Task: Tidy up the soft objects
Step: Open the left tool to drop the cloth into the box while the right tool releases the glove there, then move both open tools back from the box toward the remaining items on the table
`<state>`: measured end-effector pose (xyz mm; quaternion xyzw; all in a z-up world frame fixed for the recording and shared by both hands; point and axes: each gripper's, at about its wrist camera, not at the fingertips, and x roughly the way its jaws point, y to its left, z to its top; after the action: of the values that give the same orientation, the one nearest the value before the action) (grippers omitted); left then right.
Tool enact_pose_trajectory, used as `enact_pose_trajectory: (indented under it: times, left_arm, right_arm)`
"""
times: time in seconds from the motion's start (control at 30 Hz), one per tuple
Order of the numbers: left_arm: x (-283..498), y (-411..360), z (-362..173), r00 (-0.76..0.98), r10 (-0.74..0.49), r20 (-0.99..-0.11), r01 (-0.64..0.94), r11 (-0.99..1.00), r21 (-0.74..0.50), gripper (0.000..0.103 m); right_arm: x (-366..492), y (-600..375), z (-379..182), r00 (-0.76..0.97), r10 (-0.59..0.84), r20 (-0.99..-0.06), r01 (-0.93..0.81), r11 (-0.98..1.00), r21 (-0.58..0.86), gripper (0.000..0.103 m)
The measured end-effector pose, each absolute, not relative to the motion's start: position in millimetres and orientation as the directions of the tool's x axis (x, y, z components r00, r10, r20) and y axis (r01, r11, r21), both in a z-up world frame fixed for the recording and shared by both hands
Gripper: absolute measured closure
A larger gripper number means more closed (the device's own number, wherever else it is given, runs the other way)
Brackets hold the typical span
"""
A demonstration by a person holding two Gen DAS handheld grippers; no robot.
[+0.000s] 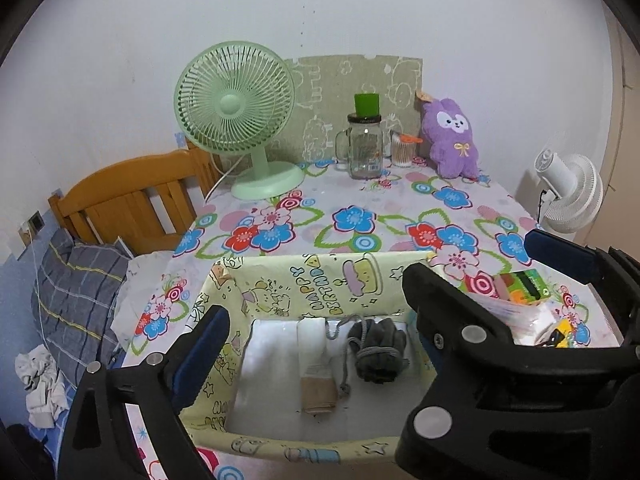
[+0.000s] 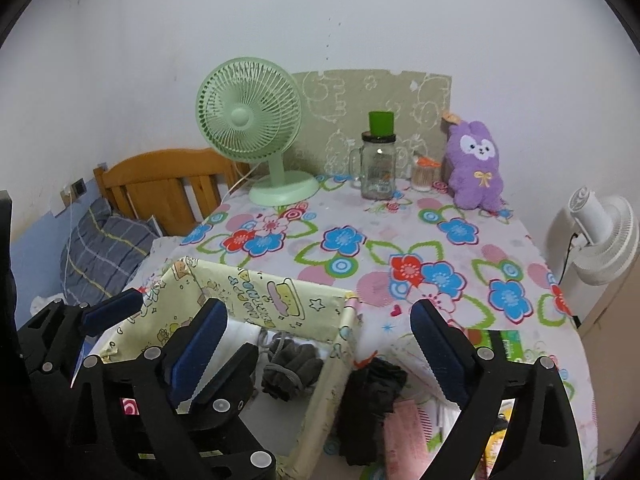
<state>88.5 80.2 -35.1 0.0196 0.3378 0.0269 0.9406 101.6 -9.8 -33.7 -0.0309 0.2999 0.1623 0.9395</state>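
A yellow cartoon-print fabric box (image 1: 304,280) (image 2: 256,292) stands on the floral table. Inside lie a grey bundle tied with cord (image 1: 378,354) (image 2: 294,370) and a folded white-and-tan cloth (image 1: 314,364). My left gripper (image 1: 316,320) is open and empty, hovering over the box. My right gripper (image 2: 320,324) is open and empty, above the box's right wall. A black cloth (image 2: 370,400) and a pink cloth (image 2: 406,436) lie beside the box on the right. A purple plush toy (image 1: 454,138) (image 2: 476,164) sits at the table's back right.
A green desk fan (image 1: 240,120) (image 2: 252,124), a glass jar with a green cup on top (image 1: 365,140) (image 2: 378,160) and a cotton-swab tub (image 1: 402,150) stand at the back. A green packet (image 1: 524,284) lies right of the box. A bed is left, a white fan (image 2: 604,236) right.
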Motion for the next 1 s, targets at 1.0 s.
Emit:
enact_pose_trajectory:
  times: [1.0]
  left_arm:
    - [46,17,-25,0.818,0.013,-0.575,0.019,0.999,0.049,0.002]
  right_arm:
    - [45,-77,-14,0.858,0.196,-0.475,-0.252,0.966,-0.057,0.0]
